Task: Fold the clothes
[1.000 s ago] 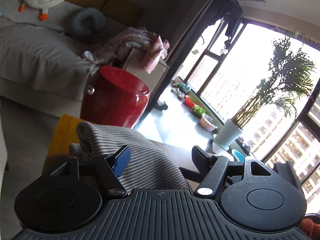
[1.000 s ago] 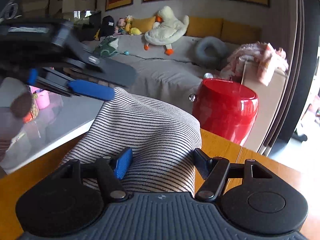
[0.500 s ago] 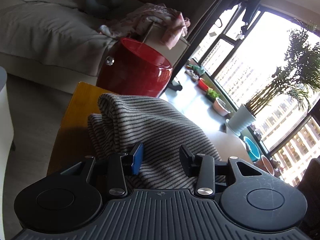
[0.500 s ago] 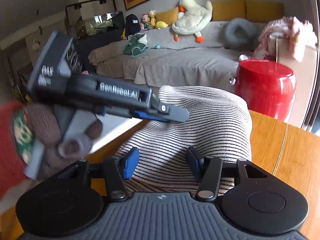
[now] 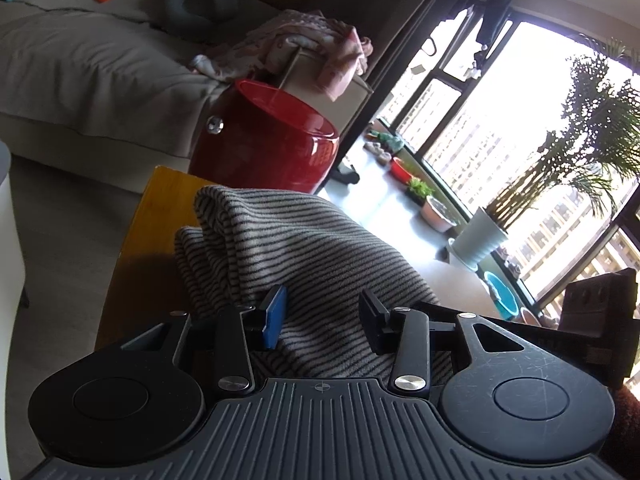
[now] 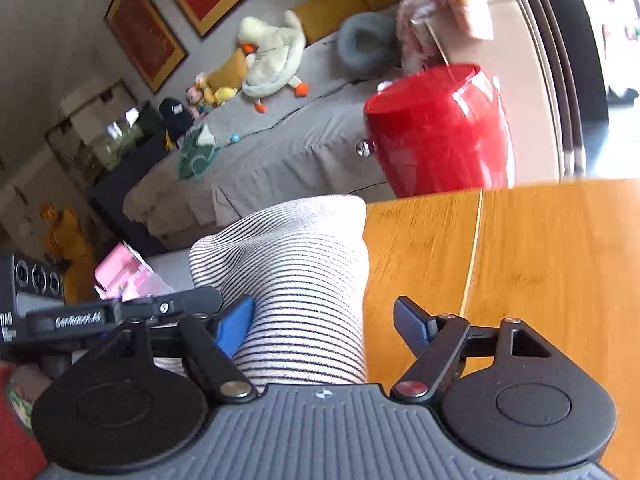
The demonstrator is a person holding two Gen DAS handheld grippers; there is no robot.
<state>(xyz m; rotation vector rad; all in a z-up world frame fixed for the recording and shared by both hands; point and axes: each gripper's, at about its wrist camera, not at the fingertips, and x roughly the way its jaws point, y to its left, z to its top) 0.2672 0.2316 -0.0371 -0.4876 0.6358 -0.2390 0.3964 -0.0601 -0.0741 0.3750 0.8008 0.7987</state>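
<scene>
A grey-and-black striped garment (image 5: 304,248) lies folded in a thick hump on the wooden table (image 6: 540,260). My left gripper (image 5: 322,318) is shut on a raised fold of it, with cloth filling the gap between the pads. In the right wrist view the same garment (image 6: 296,264) runs under my right gripper (image 6: 324,324), whose jaws are opening. The right gripper's left blue pad (image 6: 236,324) still touches the cloth. Its other pad (image 6: 412,324) stands clear over bare wood. The left gripper's finger (image 6: 192,304) lies against the garment's left side.
A shiny red stool (image 5: 264,144) stands just beyond the table's far edge, in front of a grey sofa (image 5: 80,76). Pink clothes (image 5: 304,40) are draped over a box behind it. Potted plants (image 5: 480,236) line the bright window. The table's left edge (image 5: 132,240) drops to the floor.
The left jaws narrowed onto the striped fold and sank a little. The right gripper rolled and slid right; its jaws widened and the right pad came off the cloth.
</scene>
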